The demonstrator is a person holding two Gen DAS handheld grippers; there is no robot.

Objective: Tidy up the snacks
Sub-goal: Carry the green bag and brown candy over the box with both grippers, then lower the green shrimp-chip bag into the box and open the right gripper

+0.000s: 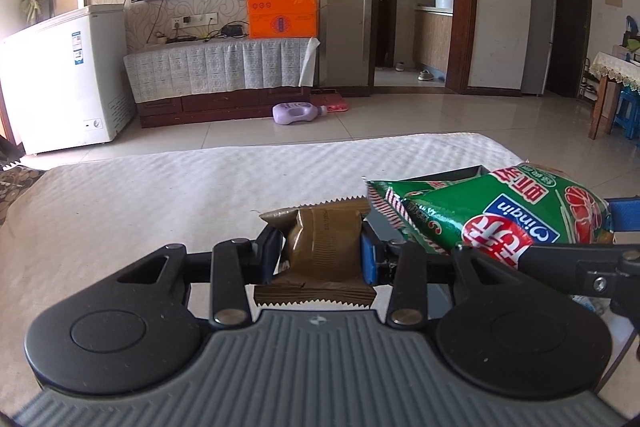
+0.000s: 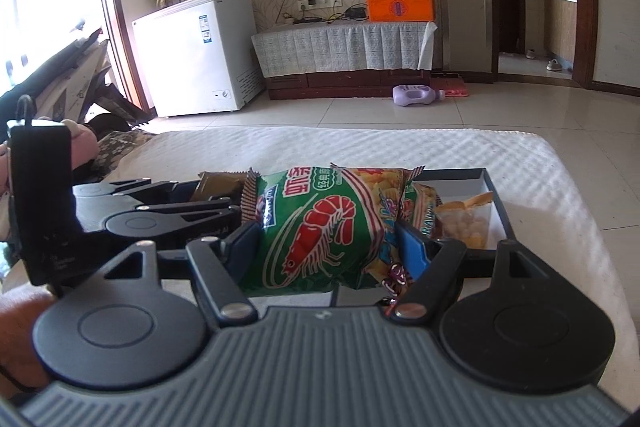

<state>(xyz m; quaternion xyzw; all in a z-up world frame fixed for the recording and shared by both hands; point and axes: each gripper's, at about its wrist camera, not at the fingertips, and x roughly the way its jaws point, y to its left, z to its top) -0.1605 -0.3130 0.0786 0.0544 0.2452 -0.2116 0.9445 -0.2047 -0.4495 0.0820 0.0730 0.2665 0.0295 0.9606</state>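
Your right tongs are gripping the green snack bag, its long axis crosswise, tray just ahead. Your left tongs are pinching the brown packet, left of the tray.

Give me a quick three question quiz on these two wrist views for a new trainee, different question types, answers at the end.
1. True or false: the left tongs grip a brown wrapped snack.
2. What animal is printed on the green bag in the right tongs?
3. Multiple choice: the clear packet of yellow puffs lies A) on the floor, B) in the dark-rimmed tray, C) on the freezer.

Key: 1 true; 2 a shrimp; 3 B.
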